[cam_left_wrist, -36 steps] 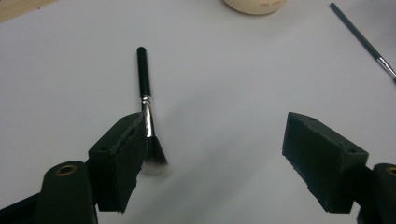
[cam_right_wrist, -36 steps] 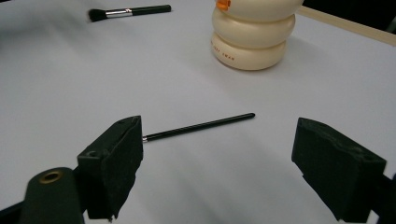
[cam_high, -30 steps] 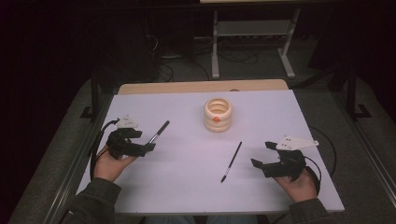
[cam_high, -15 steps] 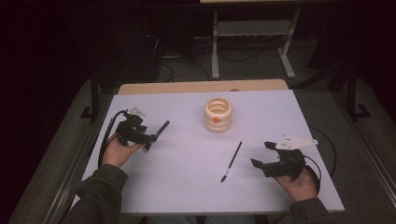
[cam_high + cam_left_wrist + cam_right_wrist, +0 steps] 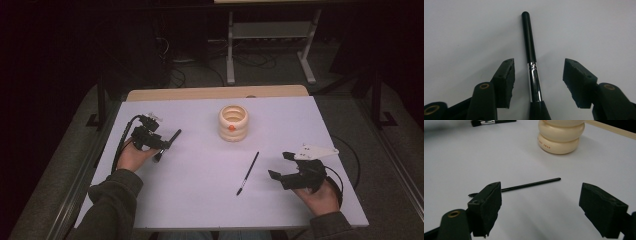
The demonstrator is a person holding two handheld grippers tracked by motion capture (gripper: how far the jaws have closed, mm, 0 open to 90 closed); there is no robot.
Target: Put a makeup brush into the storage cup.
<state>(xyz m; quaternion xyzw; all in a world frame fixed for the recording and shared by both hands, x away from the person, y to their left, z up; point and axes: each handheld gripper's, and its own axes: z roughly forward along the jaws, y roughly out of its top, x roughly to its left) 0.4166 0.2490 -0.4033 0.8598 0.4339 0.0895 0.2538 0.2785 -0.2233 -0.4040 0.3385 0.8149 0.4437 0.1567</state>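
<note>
Take the cream holder [image 5: 233,122] at the far middle of the white table [image 5: 200,200] as your landmark. Nearest to you, your right gripper [image 5: 282,167] rests on the table in your right hand [image 5: 320,197], on the near right of the holder and well apart from it. Its jaws stand wide apart with nothing between them; in the right gripper view [image 5: 540,207] the pads frame bare table.

Just beyond it lies the thin black wand [image 5: 248,173], flat on the table between your right gripper and the holder, its tip pointing towards the holder's near right side. In the right gripper view the wand [image 5: 524,185] lies crosswise past the jaws, touched by neither.

To the near left of the holder, your left gripper [image 5: 162,147] sits over the black makeup brush [image 5: 171,140]. Its jaws have just been closing, yet in the left gripper view [image 5: 537,80] they are still apart, with the brush's silver ferrule [image 5: 534,80] lying between the pads and clear of both. The brush handle points away towards the holder's left side.
</note>
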